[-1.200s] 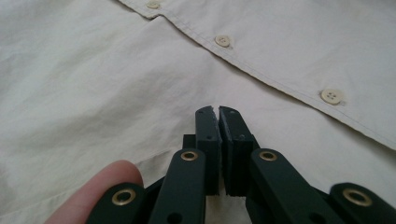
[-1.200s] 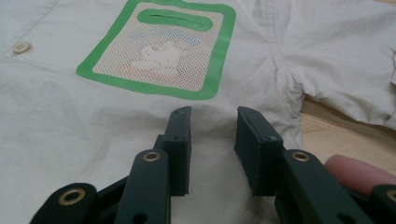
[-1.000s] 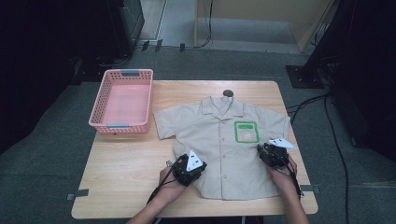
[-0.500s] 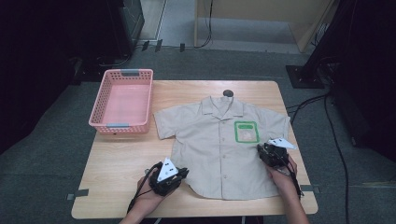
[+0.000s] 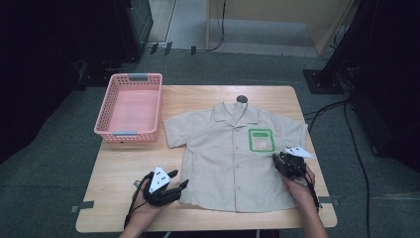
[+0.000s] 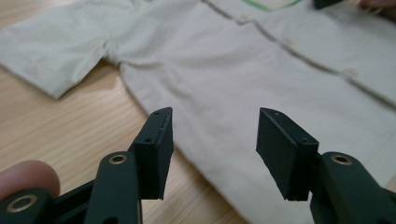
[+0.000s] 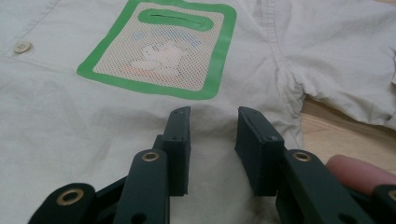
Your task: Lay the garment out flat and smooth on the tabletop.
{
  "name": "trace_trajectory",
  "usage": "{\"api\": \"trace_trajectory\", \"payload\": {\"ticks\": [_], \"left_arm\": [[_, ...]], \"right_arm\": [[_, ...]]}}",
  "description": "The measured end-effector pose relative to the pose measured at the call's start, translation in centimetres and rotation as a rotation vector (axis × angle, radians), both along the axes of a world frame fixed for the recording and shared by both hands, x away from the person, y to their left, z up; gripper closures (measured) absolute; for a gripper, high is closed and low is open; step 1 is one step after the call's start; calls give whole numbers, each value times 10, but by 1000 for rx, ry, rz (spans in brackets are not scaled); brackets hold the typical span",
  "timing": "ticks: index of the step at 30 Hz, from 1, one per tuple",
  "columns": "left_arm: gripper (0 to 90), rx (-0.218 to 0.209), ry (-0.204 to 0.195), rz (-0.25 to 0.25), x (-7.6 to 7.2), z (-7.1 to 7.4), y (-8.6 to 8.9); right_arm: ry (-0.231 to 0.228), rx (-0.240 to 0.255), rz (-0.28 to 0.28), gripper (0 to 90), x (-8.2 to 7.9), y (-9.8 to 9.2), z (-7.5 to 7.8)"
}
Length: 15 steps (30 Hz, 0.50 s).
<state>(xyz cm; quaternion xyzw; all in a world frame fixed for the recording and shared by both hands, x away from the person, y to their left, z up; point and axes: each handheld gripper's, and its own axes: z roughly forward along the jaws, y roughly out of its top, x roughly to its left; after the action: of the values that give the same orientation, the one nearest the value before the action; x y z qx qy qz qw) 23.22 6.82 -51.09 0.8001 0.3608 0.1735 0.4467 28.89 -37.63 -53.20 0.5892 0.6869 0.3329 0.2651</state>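
A beige short-sleeved shirt (image 5: pixel 233 153) lies flat and face up on the wooden table (image 5: pixel 124 163), with a green-edged mesh pocket (image 5: pixel 261 140) on its chest. My left gripper (image 5: pixel 181 179) rests at the shirt's lower left edge. Its jaws have just been opening and stand apart, with nothing between the pads. In the left gripper view the left gripper (image 6: pixel 212 123) points across the shirt (image 6: pixel 261 70) toward its buttons. My right gripper (image 5: pixel 276 158) sits on the shirt's right side just below the pocket. In the right gripper view the right gripper (image 7: pixel 212 116) has a narrow gap between its jaws, over the cloth below the pocket (image 7: pixel 163 51).
A pink plastic basket (image 5: pixel 127 134) stands at the table's far left corner. A small dark round thing (image 5: pixel 241 99) sits at the far edge behind the collar. Bare wood shows left of the shirt. Cables run over the floor to the right.
My left gripper has slid left from over the shirt's lower hem to its left edge, and its jaws have gone from shut to open. The right gripper has stayed put.
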Motion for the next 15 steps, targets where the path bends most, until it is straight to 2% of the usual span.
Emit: {"api": "trace_trajectory", "payload": {"ticks": [3, 8, 11, 15], "left_arm": [[417, -12, 11, 44, 3, -2, 9], [346, -26, -5, 113, 3, 0, 28], [271, -25, -2, 150, 3, 0, 43], [210, -18, -12, 243, 3, 1, 67]], "right_arm": [[0, 1, 6, 640, 0, 0, 0], [2, 4, 12, 612, 0, 0, 0], [2, 4, 16, 596, 0, 0, 0], [4, 5, 24, 573, 0, 1, 0]]}}
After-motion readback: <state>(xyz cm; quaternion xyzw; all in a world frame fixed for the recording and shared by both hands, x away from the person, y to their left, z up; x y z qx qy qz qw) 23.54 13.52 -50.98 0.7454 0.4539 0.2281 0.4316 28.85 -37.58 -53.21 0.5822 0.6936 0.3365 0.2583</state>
